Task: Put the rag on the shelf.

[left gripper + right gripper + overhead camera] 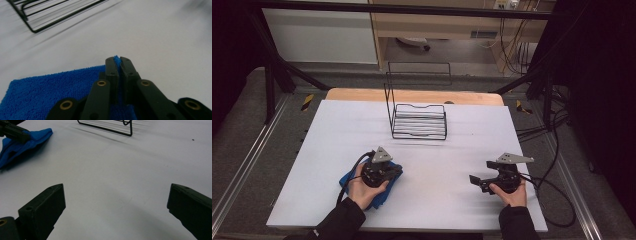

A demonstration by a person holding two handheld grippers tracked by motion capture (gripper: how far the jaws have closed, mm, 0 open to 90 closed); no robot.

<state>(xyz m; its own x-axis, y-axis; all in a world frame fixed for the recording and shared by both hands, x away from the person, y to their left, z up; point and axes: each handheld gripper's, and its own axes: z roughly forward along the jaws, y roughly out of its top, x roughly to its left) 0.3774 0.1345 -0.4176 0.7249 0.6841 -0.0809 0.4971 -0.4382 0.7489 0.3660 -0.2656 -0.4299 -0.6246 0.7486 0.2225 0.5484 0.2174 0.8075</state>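
High view: a blue cloth [379,192] is being pinched by the left gripper [393,170]; the right gripper [475,179], being held wide open, is likely needed next for a free corner.

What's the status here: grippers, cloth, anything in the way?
Left gripper shut on blue cloth. Right gripper open, empty, over bare table. Wire rack stands apart, beyond.

From my seat, the white table [337,150] lies open between both grippers. At twelve o'clock the wire rack [419,120] blocks the way; at nine o'clock the blue cloth [379,192] covers some surface.
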